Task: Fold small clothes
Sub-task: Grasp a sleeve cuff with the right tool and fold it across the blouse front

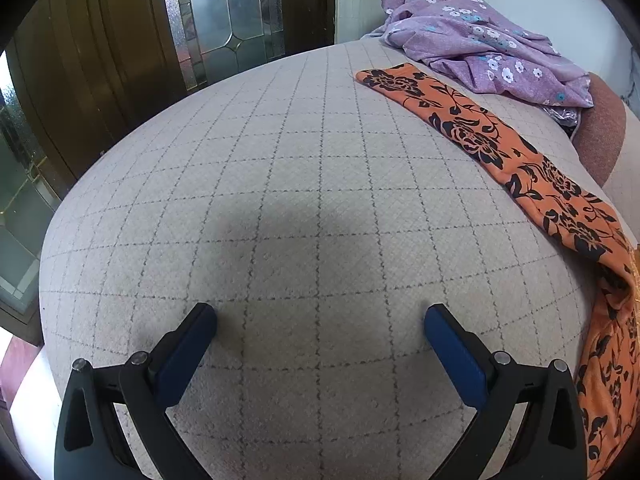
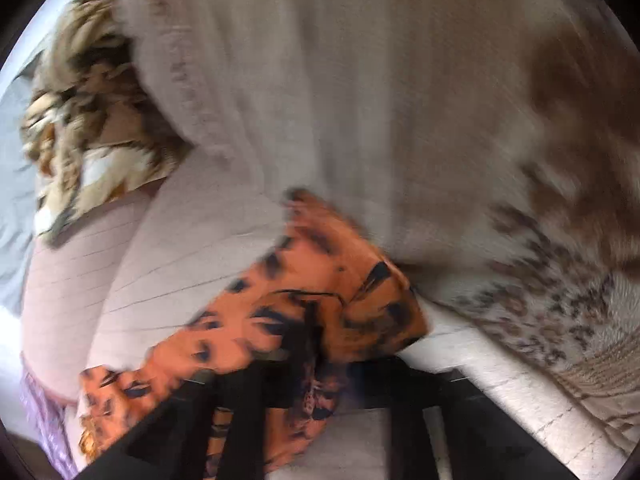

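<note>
An orange cloth with black flowers (image 1: 520, 152) lies stretched across the right side of the grey checked cushion surface (image 1: 280, 200), its near end lifted at the right edge. My left gripper (image 1: 320, 320) is open and empty above the bare cushion, left of the cloth. In the blurred right wrist view, my right gripper (image 2: 308, 380) is shut on a bunched end of the same orange cloth (image 2: 320, 300) and holds it over the cushion.
A crumpled purple flowered garment (image 1: 472, 40) lies at the far right of the cushion. A brown and white patterned cloth (image 2: 88, 120) lies at the left in the right wrist view. A dark wooden door with glass panes (image 1: 220, 12) stands behind the cushion.
</note>
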